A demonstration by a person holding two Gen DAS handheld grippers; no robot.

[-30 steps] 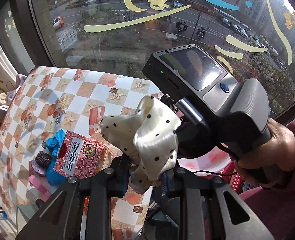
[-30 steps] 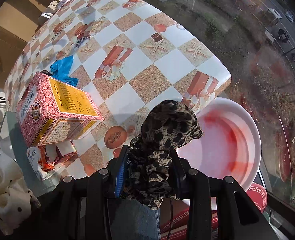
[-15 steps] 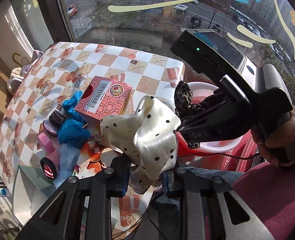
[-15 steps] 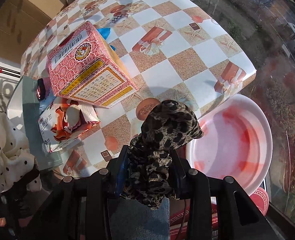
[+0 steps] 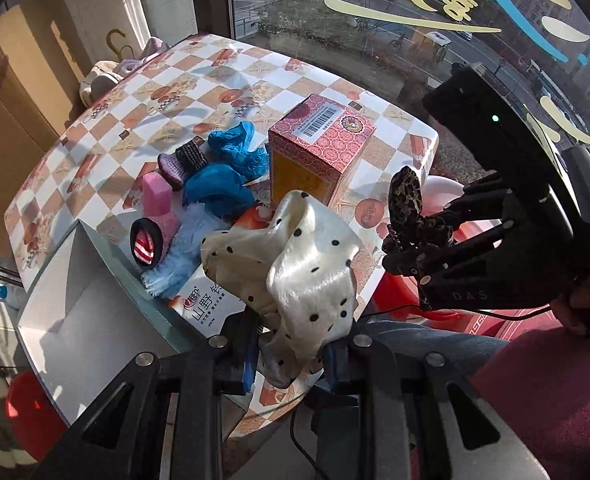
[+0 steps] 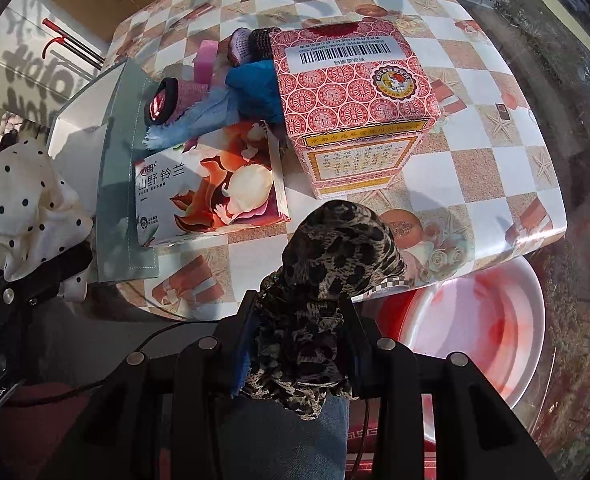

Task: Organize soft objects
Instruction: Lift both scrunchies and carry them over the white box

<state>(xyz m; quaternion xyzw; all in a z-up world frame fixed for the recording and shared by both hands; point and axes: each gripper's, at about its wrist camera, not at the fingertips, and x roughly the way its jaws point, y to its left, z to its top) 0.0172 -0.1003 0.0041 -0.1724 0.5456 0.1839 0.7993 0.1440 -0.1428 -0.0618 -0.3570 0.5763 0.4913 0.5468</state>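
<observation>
My left gripper (image 5: 291, 356) is shut on a cream polka-dot scrunchie (image 5: 295, 268), held above the table's near edge; the scrunchie also shows at the left of the right wrist view (image 6: 19, 200). My right gripper (image 6: 299, 344) is shut on a leopard-print scrunchie (image 6: 331, 272), held over the table edge; it shows in the left wrist view (image 5: 407, 208) too. A pile of soft things lies on the table: blue cloths (image 5: 223, 180), a light blue cloth (image 6: 191, 120), a pink sponge (image 5: 157, 194), a black-rimmed sock (image 5: 147, 240) and a knitted purple piece (image 5: 183, 160).
A tall pink patterned box (image 6: 355, 92) stands mid-table, a flat tissue pack (image 6: 211, 188) in front of it. A grey-green open box (image 5: 95, 304) sits at the near left. A pink-white basin (image 6: 487, 328) stands below the table's right edge. A window is behind.
Both grippers have pulled back and swung left with their scrunchies still held; the view now takes in the pile, the boxes and the grey-green box rather than the basin side.
</observation>
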